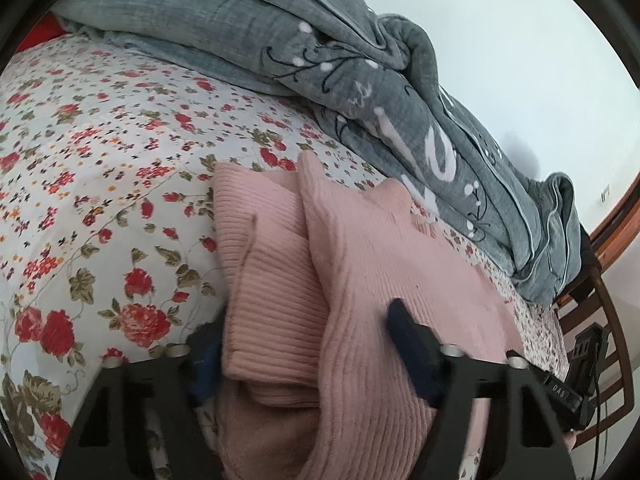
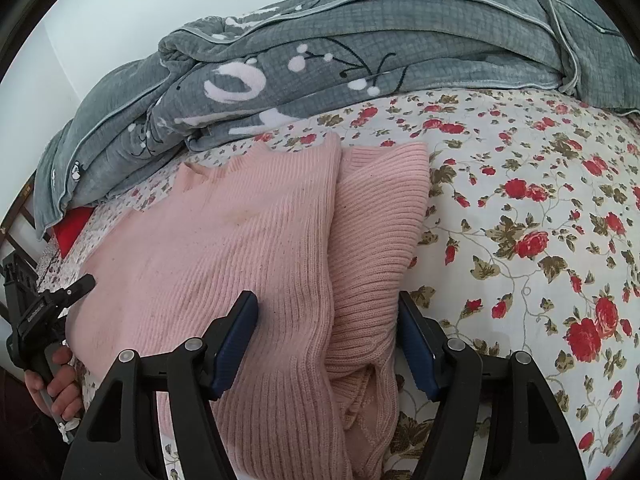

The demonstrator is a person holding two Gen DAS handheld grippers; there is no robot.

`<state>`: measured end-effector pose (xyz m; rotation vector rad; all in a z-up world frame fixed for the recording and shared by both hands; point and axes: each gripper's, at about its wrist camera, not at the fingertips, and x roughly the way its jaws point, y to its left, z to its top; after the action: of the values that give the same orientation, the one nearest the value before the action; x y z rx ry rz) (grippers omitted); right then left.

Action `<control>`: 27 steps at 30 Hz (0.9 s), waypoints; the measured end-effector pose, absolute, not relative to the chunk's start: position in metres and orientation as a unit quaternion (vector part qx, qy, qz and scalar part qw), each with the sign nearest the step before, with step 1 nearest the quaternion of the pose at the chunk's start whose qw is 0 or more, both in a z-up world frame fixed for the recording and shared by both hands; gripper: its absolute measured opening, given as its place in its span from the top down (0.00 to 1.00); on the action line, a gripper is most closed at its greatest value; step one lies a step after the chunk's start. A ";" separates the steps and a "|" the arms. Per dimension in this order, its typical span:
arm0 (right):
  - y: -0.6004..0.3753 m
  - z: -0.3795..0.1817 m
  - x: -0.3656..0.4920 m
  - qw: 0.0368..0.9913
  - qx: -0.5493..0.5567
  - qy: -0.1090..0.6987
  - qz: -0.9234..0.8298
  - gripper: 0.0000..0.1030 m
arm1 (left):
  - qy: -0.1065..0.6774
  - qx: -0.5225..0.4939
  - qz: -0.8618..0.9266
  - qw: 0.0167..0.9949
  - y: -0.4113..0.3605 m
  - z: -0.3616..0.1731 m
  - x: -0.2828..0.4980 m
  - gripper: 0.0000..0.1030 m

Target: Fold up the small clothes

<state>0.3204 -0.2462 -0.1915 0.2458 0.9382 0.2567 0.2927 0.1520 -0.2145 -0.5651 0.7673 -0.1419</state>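
we straddle the pink sweater (image 2: 240, 248) near the bed's (image 2: 520, 184) edge, left gripper (image 1: 304, 344) and right gripper (image 2: 328, 332) both bracketing bunched knit, grip unclear, ready to fold.

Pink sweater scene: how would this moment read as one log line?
pink sweater: partly folded on flowered sheet | both tongs straddle its near edge | grey blanket behind

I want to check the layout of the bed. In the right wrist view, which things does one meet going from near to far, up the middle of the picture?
Right gripper → pink knitted sweater → floral bedsheet → grey blanket → white wall.
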 end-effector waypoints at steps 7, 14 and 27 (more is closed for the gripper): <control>-0.254 -0.188 0.316 0.881 0.142 0.432 0.128 0.71 | 0.353 -0.327 -0.089 0.872 0.168 -0.219 0.293 0.67; -0.260 -0.191 0.319 0.871 0.169 0.439 0.145 0.62 | 0.365 -0.352 -0.098 0.856 0.172 -0.226 0.298 0.58; -0.262 -0.193 0.321 0.867 0.185 0.436 0.157 0.76 | 0.372 -0.352 -0.083 0.855 0.167 -0.225 0.303 0.68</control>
<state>0.3213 -0.2623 -0.1925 0.3869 0.9136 0.3278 0.3033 0.1671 -0.2254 -0.7409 0.7831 -0.1745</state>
